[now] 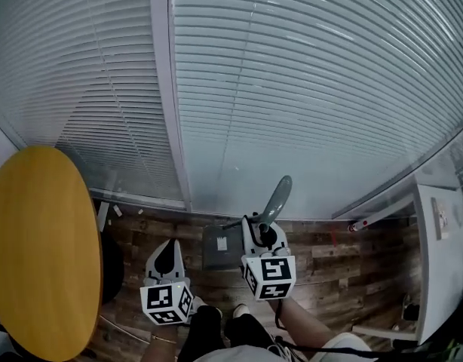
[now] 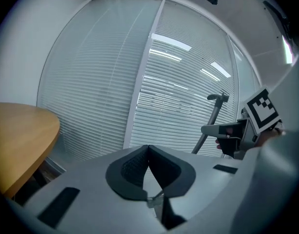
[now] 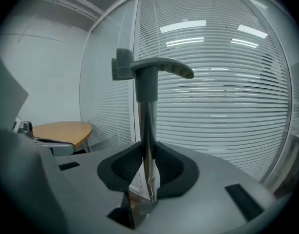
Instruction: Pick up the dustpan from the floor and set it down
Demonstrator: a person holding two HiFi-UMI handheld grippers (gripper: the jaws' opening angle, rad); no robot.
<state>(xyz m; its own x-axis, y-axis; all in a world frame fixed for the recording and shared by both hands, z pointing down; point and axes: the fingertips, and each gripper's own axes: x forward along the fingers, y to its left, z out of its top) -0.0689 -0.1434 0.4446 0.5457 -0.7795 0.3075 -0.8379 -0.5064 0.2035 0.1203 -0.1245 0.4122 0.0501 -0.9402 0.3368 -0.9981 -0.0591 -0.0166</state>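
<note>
A grey dustpan hangs off the wooden floor. Its pan (image 1: 219, 249) sits just left of my right gripper (image 1: 263, 231), and its curved handle (image 1: 279, 195) rises above it. In the right gripper view my right gripper (image 3: 147, 156) is shut on the shiny pole (image 3: 147, 121), with the grey grip (image 3: 154, 68) on top. My left gripper (image 1: 168, 250) floats to the left of the pan, apart from it. Its pads meet with nothing between them (image 2: 148, 151). The left gripper view shows the handle (image 2: 211, 117) and the right gripper (image 2: 234, 134) at its right.
A round yellow table (image 1: 35, 247) fills the left side. A glass wall with white blinds (image 1: 307, 89) and a white post (image 1: 165, 89) stands ahead. A white cabinet (image 1: 443, 262) is at the right. The person's legs and shoes (image 1: 239, 326) are below the grippers.
</note>
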